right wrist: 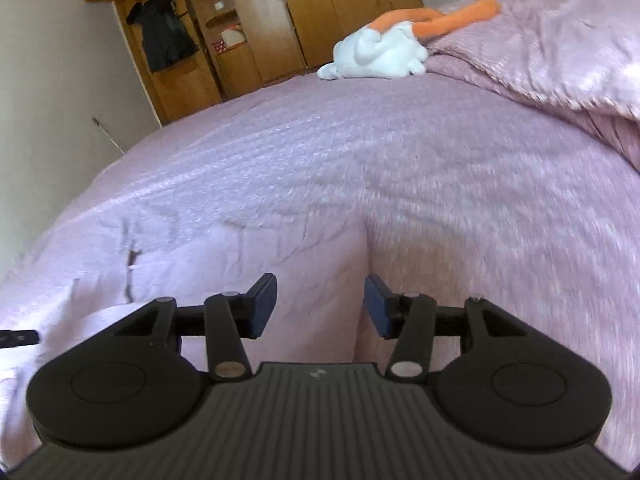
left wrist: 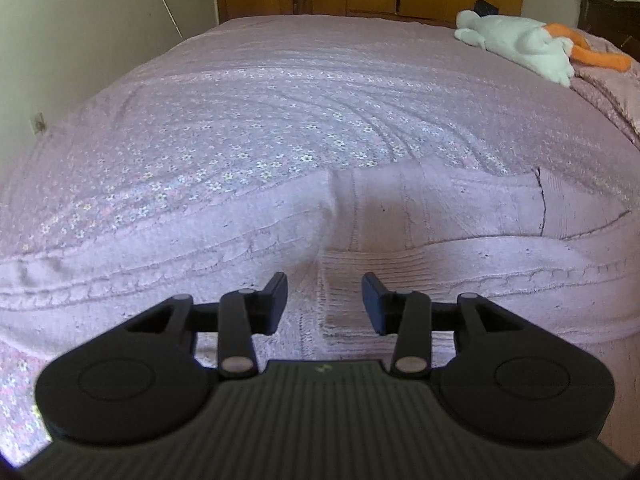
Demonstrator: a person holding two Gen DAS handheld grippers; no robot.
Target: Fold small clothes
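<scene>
A pale pink knitted sweater (left wrist: 400, 216) lies flat on the bed, its sleeves folded across the body. My left gripper (left wrist: 324, 300) is open and empty just above its ribbed cuff (left wrist: 360, 276). In the right wrist view the same sweater (right wrist: 260, 264) lies under my right gripper (right wrist: 320, 304), which is open and empty over the garment's right edge. The view is blurred.
The bed has a pink flowered cover (left wrist: 280, 112). A white and orange soft toy (left wrist: 524, 46) lies at the far right, also in the right wrist view (right wrist: 384, 50). A rumpled pink blanket (right wrist: 560, 48) sits at the right. Wooden wardrobes (right wrist: 248, 28) stand behind.
</scene>
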